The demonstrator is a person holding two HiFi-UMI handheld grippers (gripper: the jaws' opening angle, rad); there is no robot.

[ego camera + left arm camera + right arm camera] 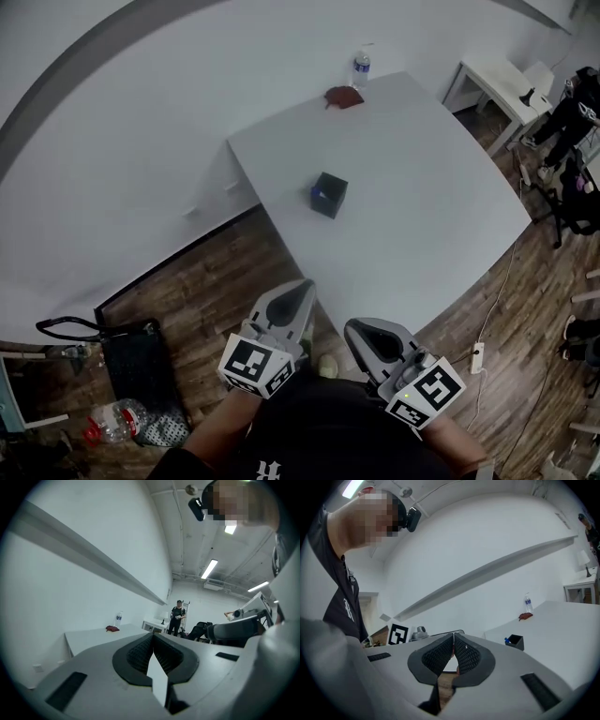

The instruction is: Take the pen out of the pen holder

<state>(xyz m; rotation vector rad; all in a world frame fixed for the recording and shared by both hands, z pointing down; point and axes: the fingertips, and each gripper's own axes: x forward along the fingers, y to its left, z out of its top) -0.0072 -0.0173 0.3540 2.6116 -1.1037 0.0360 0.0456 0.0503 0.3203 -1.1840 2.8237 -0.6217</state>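
Tongs came nearest: the left tongs (304, 287) and the right tongs (354, 328) hung side by side over the wooden floor (206, 291), just short of the near edge of the white counter (441, 216), both pointing toward it. Each pair was closed and empty. In the left gripper view the ribbed pads (138, 653) met at their tips. In the right gripper view the pads (439, 657) met the same way, with only a sliver of floor showing below the tips.

Farther on, well apart from both tongs, the pen holder (329, 195) stood alone on the middle of the counter, toward its left edge. It was a small, dark, square box with an open top, turned so that a corner faced near. The pen (318, 194) was in it, but only a blue end showed at the left rim. It was too small to make out its shape, and the rest lay hidden inside the box. The left gripper view did not show the holder: the tongs' own grey body covered the near counter.

At the far corner stood a water bottle (361, 67), and just beside it lay a reddish thing (343, 97) too small to identify. At far right a person (574, 112) was cut off by the frame edge.
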